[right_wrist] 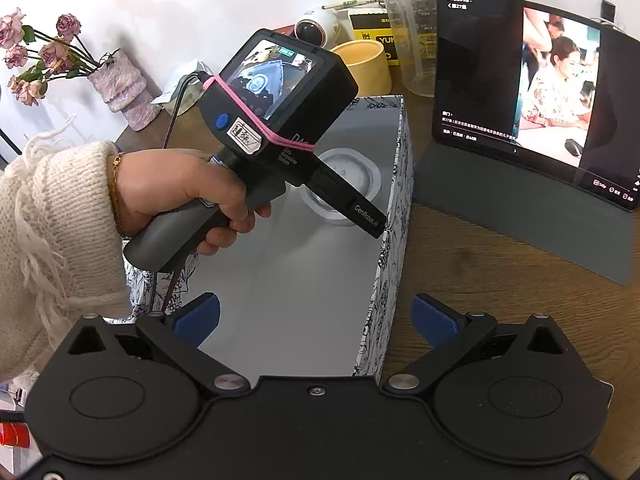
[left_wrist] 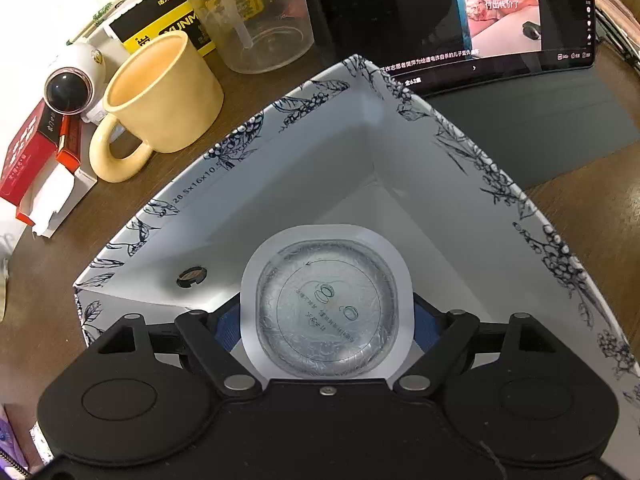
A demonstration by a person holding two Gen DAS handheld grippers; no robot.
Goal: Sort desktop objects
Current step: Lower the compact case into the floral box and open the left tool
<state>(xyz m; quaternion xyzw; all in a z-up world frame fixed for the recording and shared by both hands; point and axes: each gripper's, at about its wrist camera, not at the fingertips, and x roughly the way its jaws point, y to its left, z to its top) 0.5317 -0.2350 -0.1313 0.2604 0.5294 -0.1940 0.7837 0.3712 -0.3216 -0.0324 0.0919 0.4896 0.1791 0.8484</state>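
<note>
A round sealed cup with a clear embossed lid [left_wrist: 326, 300] sits between the blue pads of my left gripper [left_wrist: 326, 322], which is shut on it. The cup hangs inside an open white box with a dark floral rim [left_wrist: 248, 132], near its far corner. In the right wrist view a hand [right_wrist: 180, 192] holds the left gripper down into the box [right_wrist: 396, 208], and the cup [right_wrist: 352, 168] shows partly behind its finger. My right gripper [right_wrist: 316, 318] is open and holds nothing; it is above the box's near end.
A yellow mug [left_wrist: 160, 96], a clear measuring beaker [left_wrist: 256, 12], a small white camera [left_wrist: 72, 80] and red cartons [left_wrist: 28, 152] stand left of the box. A tablet [right_wrist: 520, 92] on a grey stand is to its right. A vase of dried roses [right_wrist: 124, 92] stands at the far left of the wooden desk [right_wrist: 480, 280].
</note>
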